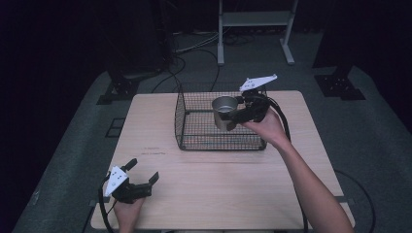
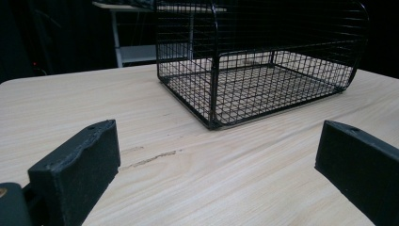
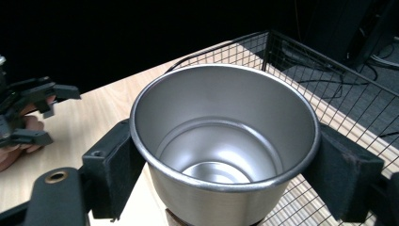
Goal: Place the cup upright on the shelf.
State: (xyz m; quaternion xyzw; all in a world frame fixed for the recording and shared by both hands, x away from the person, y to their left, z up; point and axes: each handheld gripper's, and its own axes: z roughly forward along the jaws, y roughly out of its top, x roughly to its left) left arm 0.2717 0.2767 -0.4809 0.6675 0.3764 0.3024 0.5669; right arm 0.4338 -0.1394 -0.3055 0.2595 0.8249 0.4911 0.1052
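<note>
The right gripper (image 1: pixel 232 118) pinched a cup (image 1: pixel 224 111) by its sides, one black jaw on each flank, and held it upright over the basket (image 1: pixel 194 127), near the basket's right end. In the right gripper view the jaws pressed against the cup (image 3: pixel 226 155) just under its rolled rim, and the inside was bare. I could not tell whether the cup's base touched the mesh floor or hung above it.

The basket sat on the far half of the table (image 1: pixel 218 184), close to the far edge. Its left end rose in a rounded wire wall; the near and far walls were low. The top was open, so there was free room above it. In front of the basket a broad stretch of bare tabletop ran to the near edge.

The left gripper (image 1: pixel 143 172) rested at the near left corner, well apart from the basket, its jaws spread wide with nothing between them. In the left gripper view the jaws framed the basket (image 2: pixel 263 89) across open wood.

The cup was smooth brushed metal, round, slightly tapered toward its base. The basket was thin black wire in a fine square grid with thicker frame rods. The table (image 2: pixel 155 141) was pale wood grain with rounded corners and a faint dark scratch (image 2: pixel 150 159). The jaw pads looked matte and blocky.
</note>
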